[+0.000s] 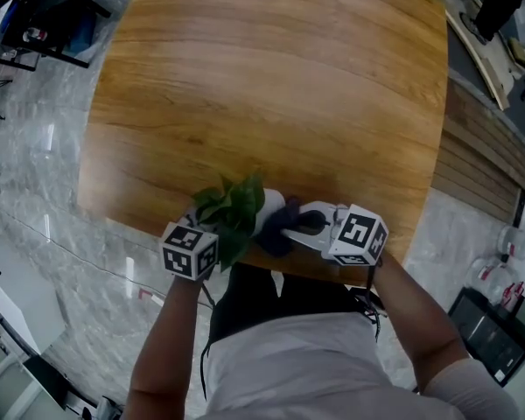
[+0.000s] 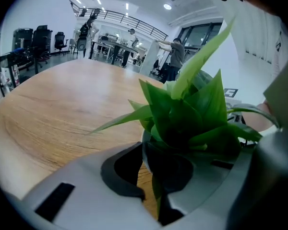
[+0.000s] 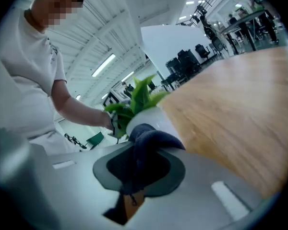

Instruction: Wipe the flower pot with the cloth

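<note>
A white flower pot [image 1: 269,205] with a green leafy plant [image 1: 232,208] stands at the near edge of the wooden table [image 1: 271,86]. My left gripper [image 1: 212,230] is shut on the pot; in the left gripper view its jaws clamp the pot's rim [image 2: 146,145] under the leaves [image 2: 192,109]. My right gripper [image 1: 308,224] is shut on a dark blue cloth [image 1: 280,228], which presses against the pot's right side. In the right gripper view the cloth [image 3: 146,143] bunches between the jaws and touches the white pot [image 3: 149,116].
The table's near edge runs just under both grippers, with grey marble floor [image 1: 35,182] to the left. Wooden slats [image 1: 477,160] lie off the table's right side. Office chairs [image 2: 36,40] and people [image 2: 175,54] stand far behind.
</note>
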A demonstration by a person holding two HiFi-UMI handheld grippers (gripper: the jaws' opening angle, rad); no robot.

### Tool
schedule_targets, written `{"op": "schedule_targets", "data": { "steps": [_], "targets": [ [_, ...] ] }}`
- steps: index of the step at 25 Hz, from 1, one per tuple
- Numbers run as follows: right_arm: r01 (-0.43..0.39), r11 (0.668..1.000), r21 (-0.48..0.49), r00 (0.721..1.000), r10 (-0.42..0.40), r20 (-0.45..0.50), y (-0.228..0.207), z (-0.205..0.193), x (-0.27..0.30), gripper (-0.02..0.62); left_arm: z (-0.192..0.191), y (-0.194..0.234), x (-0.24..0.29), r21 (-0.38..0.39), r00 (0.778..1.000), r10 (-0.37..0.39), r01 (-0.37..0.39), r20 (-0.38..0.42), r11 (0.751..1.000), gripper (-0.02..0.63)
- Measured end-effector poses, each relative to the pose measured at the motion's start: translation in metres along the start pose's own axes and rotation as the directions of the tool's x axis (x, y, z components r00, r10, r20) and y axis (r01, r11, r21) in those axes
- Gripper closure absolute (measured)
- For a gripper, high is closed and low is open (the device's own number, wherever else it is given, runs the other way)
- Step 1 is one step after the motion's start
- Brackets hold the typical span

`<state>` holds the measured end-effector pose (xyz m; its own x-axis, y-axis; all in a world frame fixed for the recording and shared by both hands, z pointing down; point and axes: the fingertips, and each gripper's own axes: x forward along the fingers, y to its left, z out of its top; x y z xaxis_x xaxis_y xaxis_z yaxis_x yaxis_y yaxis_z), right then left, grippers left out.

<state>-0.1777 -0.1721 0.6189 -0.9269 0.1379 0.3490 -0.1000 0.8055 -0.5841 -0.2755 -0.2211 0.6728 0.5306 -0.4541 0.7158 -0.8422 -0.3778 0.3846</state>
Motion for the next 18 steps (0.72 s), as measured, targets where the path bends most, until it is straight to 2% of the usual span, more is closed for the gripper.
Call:
{"op": "schedule_targets", "data": {
  "steps": [2, 4, 6, 7, 9, 11, 13, 15, 18],
  "targets": [
    [-0.017, 0.999, -0.040, 0.996, 0.020, 0.085, 0.015, 0.036, 0.005, 0.561, 0.001, 0.002, -0.001, -0.006, 1.000, 0.003, -0.003, 0.001, 1.000, 0.574],
    [0.008, 0.998, -0.066, 0.991, 0.000, 0.131, 0.017, 0.056, 0.010, 0.561, 0.001, 0.003, -0.001, -0.028, 1.000, 0.010, -0.010, 0.007, 1.000, 0.574],
    [0.077, 0.996, -0.039, 0.988, -0.071, 0.140, 0.003, 0.051, 0.010, 0.561, -0.001, 0.005, 0.000, -0.052, 1.000, 0.017, -0.017, 0.009, 0.998, 0.574],
    [0.125, 0.992, 0.004, 0.982, -0.125, 0.144, -0.009, 0.041, 0.006, 0.561, -0.002, 0.005, 0.000, -0.062, 1.000, 0.020, -0.019, 0.009, 0.998, 0.572],
    [0.258, 0.960, 0.113, 0.953, -0.271, 0.133, -0.041, 0.016, -0.009, 0.560, -0.003, 0.005, 0.001, -0.084, 1.000, 0.018, -0.017, 0.012, 0.996, 0.572],
    [0.399, 0.898, 0.184, 0.906, -0.417, 0.072, -0.067, -0.010, -0.022, 0.561, -0.001, 0.003, -0.001, -0.107, 1.000, 0.015, -0.013, 0.021, 0.994, 0.572],
    [0.466, 0.863, 0.197, 0.874, -0.483, 0.049, -0.071, -0.015, -0.024, 0.561, 0.000, 0.003, -0.002, -0.128, 0.999, 0.023, -0.020, 0.024, 0.992, 0.574],
    [0.461, 0.875, 0.151, 0.873, -0.477, 0.101, -0.054, 0.009, -0.018, 0.563, 0.000, 0.005, -0.001, -0.159, 0.999, 0.034, -0.031, 0.019, 0.987, 0.574],
    [0.374, 0.925, 0.061, 0.904, -0.379, 0.197, -0.009, 0.056, 0.000, 0.561, -0.003, 0.009, -0.002, -0.232, 0.999, 0.046, -0.040, 0.021, 0.972, 0.574]
  ]
}}
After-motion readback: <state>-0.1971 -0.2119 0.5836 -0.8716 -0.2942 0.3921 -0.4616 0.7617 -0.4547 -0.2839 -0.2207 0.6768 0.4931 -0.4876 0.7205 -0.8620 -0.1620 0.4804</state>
